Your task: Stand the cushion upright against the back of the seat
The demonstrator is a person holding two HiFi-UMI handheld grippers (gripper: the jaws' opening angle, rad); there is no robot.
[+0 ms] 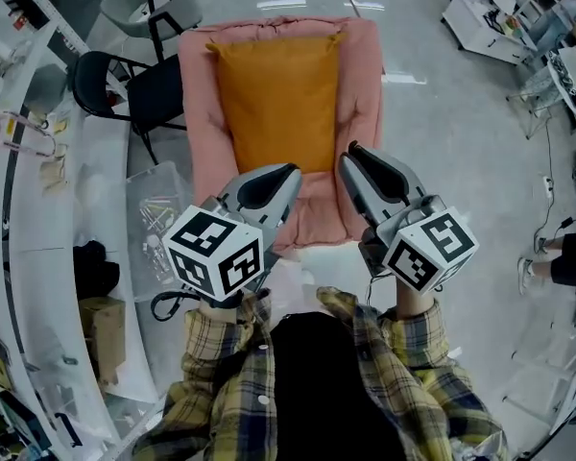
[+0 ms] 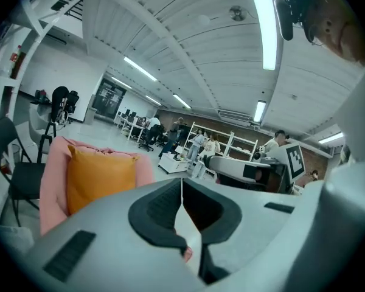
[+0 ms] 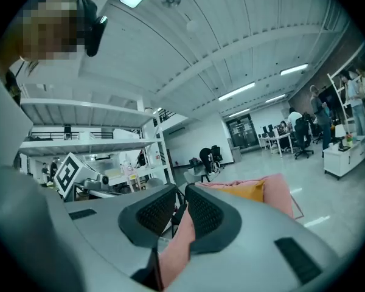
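An orange cushion (image 1: 278,99) stands on its edge against the back of the pink padded seat (image 1: 360,84). Both grippers are drawn back from it, close to my chest, at the seat's front edge. In the left gripper view the cushion (image 2: 100,178) and seat (image 2: 52,187) lie left of the jaws. My left gripper (image 1: 290,173) (image 2: 181,184) is shut, tips touching, with nothing in it. My right gripper (image 1: 357,154) (image 3: 181,202) is open by a narrow gap and holds nothing; the pink seat (image 3: 280,193) and cushion (image 3: 246,191) show beyond it.
A black folding chair (image 1: 125,89) stands left of the seat. A clear plastic box (image 1: 158,209) sits by a long white bench (image 1: 38,257) on the left. A white cart (image 1: 480,22) is at the far right, and a person (image 1: 566,257) at the right edge.
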